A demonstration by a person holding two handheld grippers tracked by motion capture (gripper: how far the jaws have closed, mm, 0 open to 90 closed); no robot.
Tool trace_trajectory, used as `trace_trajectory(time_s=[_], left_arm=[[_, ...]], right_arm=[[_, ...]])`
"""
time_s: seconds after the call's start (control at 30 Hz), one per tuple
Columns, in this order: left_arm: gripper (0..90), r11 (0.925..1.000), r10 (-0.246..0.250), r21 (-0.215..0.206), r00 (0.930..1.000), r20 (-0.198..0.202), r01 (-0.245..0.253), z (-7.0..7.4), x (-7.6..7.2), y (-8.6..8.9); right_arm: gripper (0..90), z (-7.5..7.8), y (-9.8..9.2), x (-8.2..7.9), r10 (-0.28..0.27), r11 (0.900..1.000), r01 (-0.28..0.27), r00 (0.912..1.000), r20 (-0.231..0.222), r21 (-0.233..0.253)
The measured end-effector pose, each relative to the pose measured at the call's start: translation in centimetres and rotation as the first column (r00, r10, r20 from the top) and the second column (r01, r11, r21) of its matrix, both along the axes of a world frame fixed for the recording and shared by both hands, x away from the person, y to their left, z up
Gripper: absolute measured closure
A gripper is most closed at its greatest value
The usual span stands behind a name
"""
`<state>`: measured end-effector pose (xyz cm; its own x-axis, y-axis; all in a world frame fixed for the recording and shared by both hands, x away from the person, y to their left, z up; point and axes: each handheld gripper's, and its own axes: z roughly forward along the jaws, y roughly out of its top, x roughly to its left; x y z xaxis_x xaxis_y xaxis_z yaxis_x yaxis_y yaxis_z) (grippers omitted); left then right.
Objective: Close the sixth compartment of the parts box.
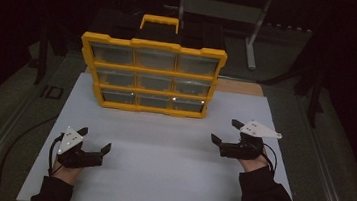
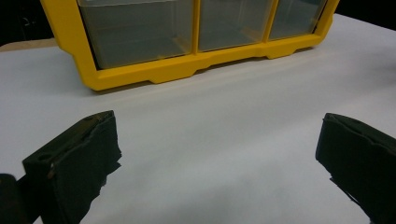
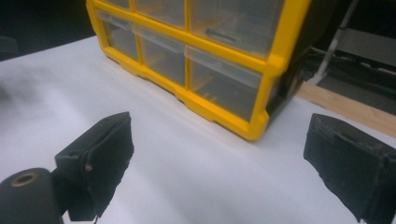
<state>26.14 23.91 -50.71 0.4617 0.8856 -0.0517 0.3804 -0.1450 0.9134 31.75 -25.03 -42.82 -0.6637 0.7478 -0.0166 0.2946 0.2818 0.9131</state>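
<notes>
High view: both the left gripper (image 1: 96, 140) and right gripper (image 1: 227, 131) are held wide open and empty, and the yellow drawer box (image 1: 151, 74) could be tipped over if pushed hard.

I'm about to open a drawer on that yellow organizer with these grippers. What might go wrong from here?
The yellow organizer stands upright and unbraced on the white board, so pulling a drawer may tip or slide it. Both the left hand-held gripper and the right hand-held gripper are open and apart from it; the clear drawer fronts look slippery.
</notes>
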Motion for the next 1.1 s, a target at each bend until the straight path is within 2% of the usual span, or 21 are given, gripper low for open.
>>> trace_trajectory(time_s=[0.2, 0.5, 0.93, 1.1], left_arm=[[0.1, 1.0000, 0.001, 0.000, 1.0000, 0.000, -0.001, 0.0, 0.0, 0.0], [0.1, 1.0000, 0.001, -0.002, 1.0000, 0.002, -0.001, 0.0, -0.1, 0.0], [0.1, 1.0000, 0.001, -0.002, 1.0000, 0.003, -0.001, 0.1, -0.1, 0.0], [0.1, 1.0000, -0.001, -0.001, 1.0000, 0.005, 0.001, 0.1, -0.1, 0.0]], right_arm=[[8.2, -1.2, -1.0, -0.6, -0.011, 1.000, 0.011, 0.9998, -0.019, -0.011], [8.2, -3.1, -2.4, -1.3, -0.009, 1.000, 0.009, 0.9993, -0.036, 0.003], [8.2, -4.9, -4.0, -2.4, -0.056, 0.998, 0.056, 0.9969, -0.055, 0.000], [8.2, -5.9, -4.7, -2.9, -0.088, 0.996, 0.087, 0.9937, -0.070, -0.020]])
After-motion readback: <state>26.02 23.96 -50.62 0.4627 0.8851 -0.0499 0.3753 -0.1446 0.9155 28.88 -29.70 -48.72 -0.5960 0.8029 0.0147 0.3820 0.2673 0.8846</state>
